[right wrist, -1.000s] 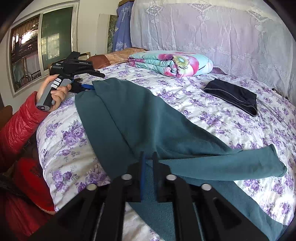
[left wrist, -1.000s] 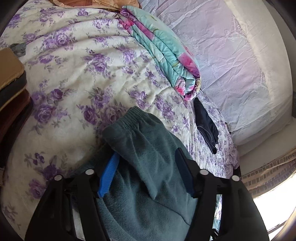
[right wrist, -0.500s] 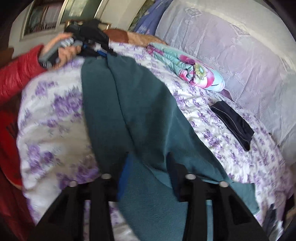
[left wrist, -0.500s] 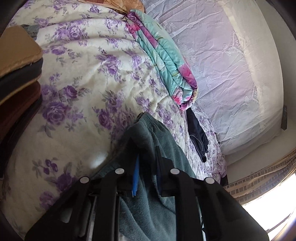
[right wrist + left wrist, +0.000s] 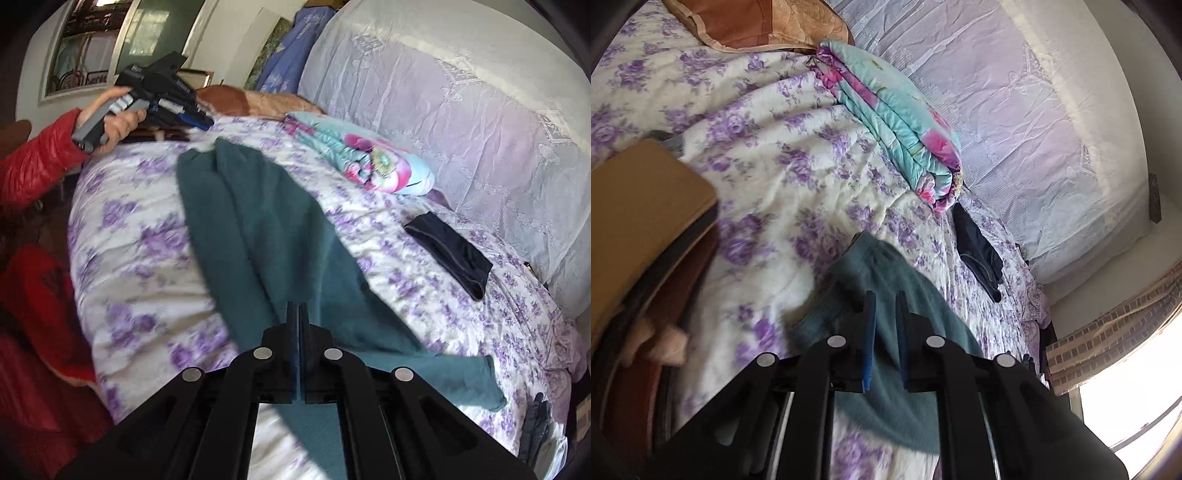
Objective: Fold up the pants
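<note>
On the bed point(image 5: 122, 258), teal pants point(image 5: 258, 236) lie lengthwise, waistband farthest.

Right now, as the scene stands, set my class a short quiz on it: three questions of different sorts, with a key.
1. True or false: the dark folded garment lies apart from the teal pants.
2. Multiple choice: the right gripper is A) wide open, B) shut, C) out of view.
3. Short answer: what colour is the person's sleeve?

Key: 1 true; 2 B; 3 red.
</note>
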Action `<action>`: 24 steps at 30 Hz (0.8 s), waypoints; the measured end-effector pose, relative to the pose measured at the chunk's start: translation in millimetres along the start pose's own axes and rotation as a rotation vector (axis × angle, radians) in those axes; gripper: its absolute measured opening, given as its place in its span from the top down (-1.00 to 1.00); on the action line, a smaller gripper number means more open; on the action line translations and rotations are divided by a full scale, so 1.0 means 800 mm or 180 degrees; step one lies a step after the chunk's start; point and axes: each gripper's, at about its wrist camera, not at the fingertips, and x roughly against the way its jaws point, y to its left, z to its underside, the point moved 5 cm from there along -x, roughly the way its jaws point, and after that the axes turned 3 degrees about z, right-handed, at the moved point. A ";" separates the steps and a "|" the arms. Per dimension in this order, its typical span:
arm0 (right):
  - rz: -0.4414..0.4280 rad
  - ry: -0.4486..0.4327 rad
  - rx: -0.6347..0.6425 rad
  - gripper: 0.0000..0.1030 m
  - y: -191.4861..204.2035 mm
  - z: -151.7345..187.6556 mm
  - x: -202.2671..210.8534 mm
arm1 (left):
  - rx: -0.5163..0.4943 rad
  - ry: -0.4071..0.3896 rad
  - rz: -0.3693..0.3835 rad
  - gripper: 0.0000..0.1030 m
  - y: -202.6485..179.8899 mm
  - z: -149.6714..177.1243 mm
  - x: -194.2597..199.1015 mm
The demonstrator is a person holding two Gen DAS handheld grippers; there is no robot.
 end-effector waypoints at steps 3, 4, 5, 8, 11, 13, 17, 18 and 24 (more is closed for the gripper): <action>0.0072 0.0098 0.0092 0.98 0.012 0.016 -0.009 | 0.0039 0.0074 -0.0097 0.86 0.014 0.011 0.002; 0.0126 0.0112 0.0143 0.98 0.014 0.020 -0.012 | 0.0061 0.0127 -0.0070 0.86 0.015 0.015 -0.002; 0.0148 0.0124 0.0151 0.97 0.015 0.022 -0.015 | 0.0084 0.0156 -0.0033 0.86 0.013 0.017 -0.006; 0.0129 0.0113 0.0064 0.94 0.012 0.020 -0.017 | 0.0126 0.0176 0.0005 0.86 -0.001 0.013 -0.021; 0.0185 0.0089 0.0080 0.76 0.006 0.016 -0.020 | 0.0097 0.0147 -0.0175 0.79 -0.011 0.001 -0.042; 0.0194 0.0065 0.0075 0.69 0.003 0.015 -0.021 | 0.0127 0.0221 -0.0306 0.58 -0.009 -0.002 -0.059; 0.0190 0.0039 0.0149 0.53 0.007 0.020 -0.020 | 0.0332 0.0319 -0.0453 0.42 0.007 -0.001 -0.079; 0.0210 0.0041 0.0220 0.50 0.011 0.022 -0.021 | 0.0377 0.0322 -0.0422 0.39 0.009 0.001 -0.080; 0.0372 0.0060 0.0508 0.49 0.022 0.020 -0.035 | 0.0416 0.0322 -0.0384 0.38 0.012 0.006 -0.068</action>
